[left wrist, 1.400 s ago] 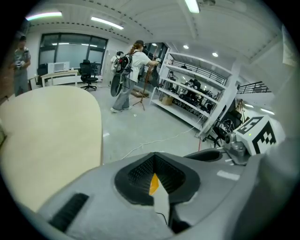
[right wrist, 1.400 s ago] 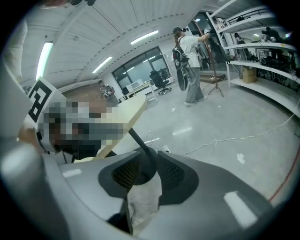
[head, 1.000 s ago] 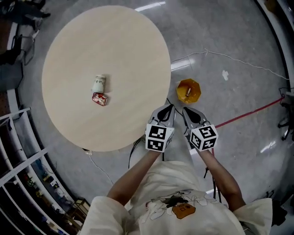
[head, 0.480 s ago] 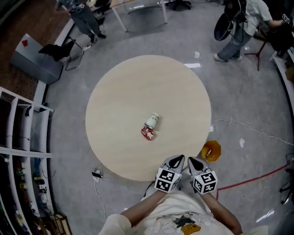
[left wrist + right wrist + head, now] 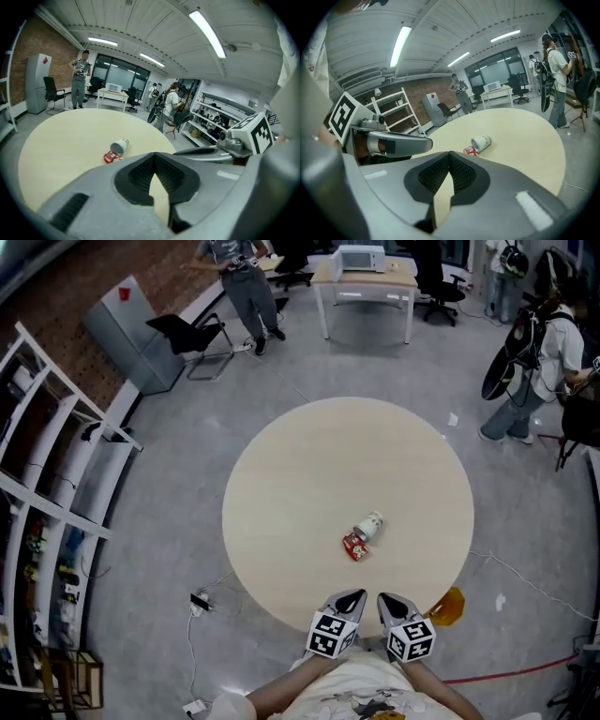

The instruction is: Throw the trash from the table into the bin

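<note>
We had the left gripper (image 5: 153,158) and the right gripper (image 5: 450,154) both pinched fully together, nothing between either pair of jaws. They sat side by side over the near edge of the round table (image 5: 309,465). Further out, around the middle of the tabletop, the white paper cup (image 5: 371,523) lay on its side right up against a little red crumpled thing (image 5: 354,545). The orange bin (image 5: 448,607) stood on the floor by the table's edge, just right of the right gripper.
</note>
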